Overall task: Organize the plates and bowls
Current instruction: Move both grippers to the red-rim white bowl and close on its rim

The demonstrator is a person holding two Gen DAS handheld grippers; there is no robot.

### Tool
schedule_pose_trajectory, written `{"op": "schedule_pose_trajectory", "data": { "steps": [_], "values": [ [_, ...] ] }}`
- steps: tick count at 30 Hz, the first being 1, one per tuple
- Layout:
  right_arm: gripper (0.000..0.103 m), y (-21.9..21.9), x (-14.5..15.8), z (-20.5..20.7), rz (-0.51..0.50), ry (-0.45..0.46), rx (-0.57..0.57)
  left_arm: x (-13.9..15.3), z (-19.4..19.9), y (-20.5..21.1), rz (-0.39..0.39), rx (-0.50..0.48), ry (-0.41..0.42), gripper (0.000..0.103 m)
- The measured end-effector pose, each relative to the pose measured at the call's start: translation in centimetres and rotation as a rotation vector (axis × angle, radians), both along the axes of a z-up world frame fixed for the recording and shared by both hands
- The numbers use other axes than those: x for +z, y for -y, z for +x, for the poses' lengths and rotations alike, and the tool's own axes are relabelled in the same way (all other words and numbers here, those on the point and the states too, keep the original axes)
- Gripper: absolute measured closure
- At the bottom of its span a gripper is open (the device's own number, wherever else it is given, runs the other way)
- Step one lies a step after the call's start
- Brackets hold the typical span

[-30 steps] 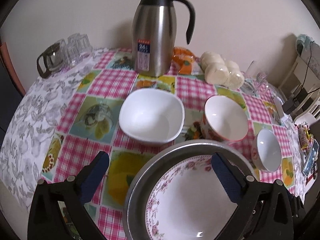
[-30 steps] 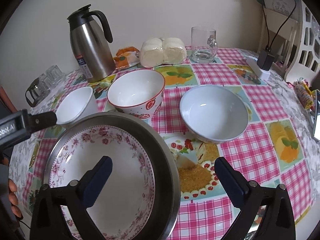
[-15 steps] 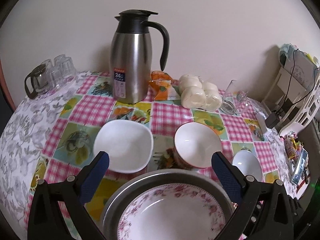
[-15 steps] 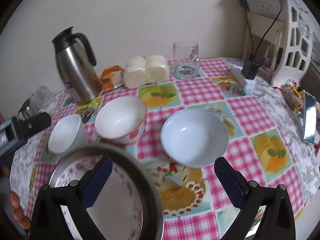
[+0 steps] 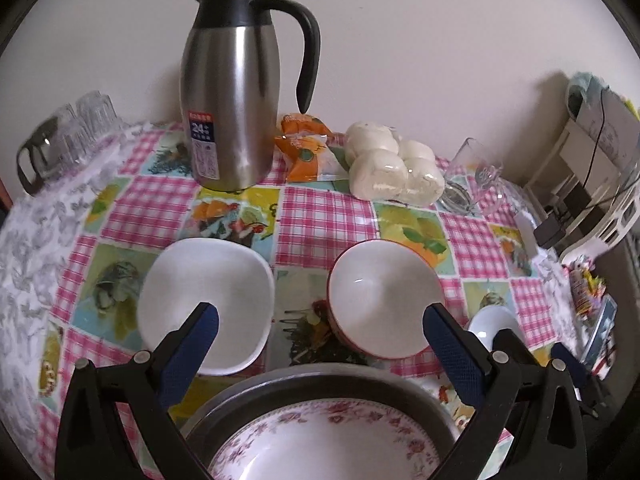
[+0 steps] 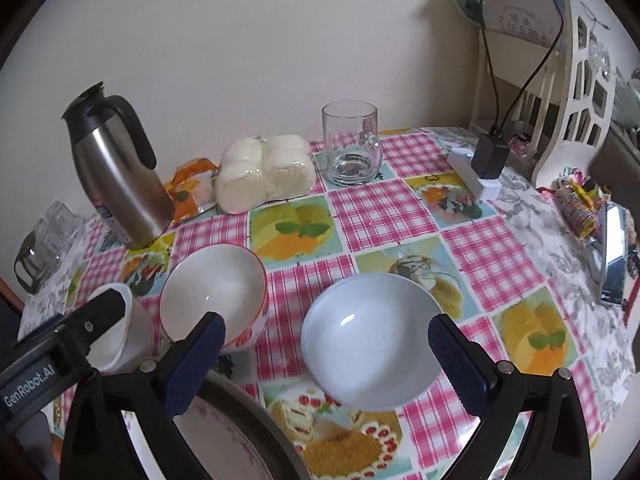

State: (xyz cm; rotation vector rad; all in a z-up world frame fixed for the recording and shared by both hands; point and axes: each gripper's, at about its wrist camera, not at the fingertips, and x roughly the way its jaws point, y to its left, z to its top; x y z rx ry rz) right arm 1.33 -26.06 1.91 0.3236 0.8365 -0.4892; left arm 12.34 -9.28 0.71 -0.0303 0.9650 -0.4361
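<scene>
A floral plate [image 5: 320, 444] lies inside a round metal dish [image 5: 320, 378] at the near edge of the table. Behind it stand a square white bowl [image 5: 206, 300], a red-rimmed bowl [image 5: 384, 296] and a small pale bowl [image 5: 494, 324]. My left gripper [image 5: 320, 326] hangs open above the dish's far rim, holding nothing. My right gripper [image 6: 326, 332] is open over the near side of the pale bowl [image 6: 372, 340], not touching it. To its left are the red-rimmed bowl [image 6: 212, 288], the square bowl [image 6: 128, 332] partly hidden, and the metal dish [image 6: 260, 420].
At the back stand a steel thermos [image 5: 232, 96], an orange packet [image 5: 306, 148], bagged white buns [image 5: 392, 172] and a glass mug [image 6: 352, 148]. Glass cups [image 5: 68, 136] sit far left. A power strip [image 6: 476, 176], a white shelf [image 6: 576, 92] and snacks [image 6: 576, 204] crowd the right.
Both grippers have drawn back from the metal dish, which now sits lower in both views. The right gripper has shifted right, over the pale bowl. Both stay open.
</scene>
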Motion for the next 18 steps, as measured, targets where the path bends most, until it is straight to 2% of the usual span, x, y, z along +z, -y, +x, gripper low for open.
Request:
{"op": "schedule_pose_trajectory", "data": {
  "steps": [6,14,16,18],
  "values": [
    [0.001,1.1,-0.1,1.8,0.021,0.001,0.002,0.2,1.8,0.7,0.045,0.034,0.001,0.001],
    [0.012,2.5,0.2,4.1,0.066,0.014,0.049,-0.5,3.6,1.5,0.039,0.04,-0.043,0.003],
    [0.017,2.6,-0.2,4.7,0.09,0.002,0.068,-0.8,3.8,1.9,0.037,0.032,-0.053,0.015],
    [0.02,2.8,-0.8,5.1,0.115,-0.009,0.084,-1.1,4.1,2.2,0.021,0.024,-0.077,0.016]
  ]
}}
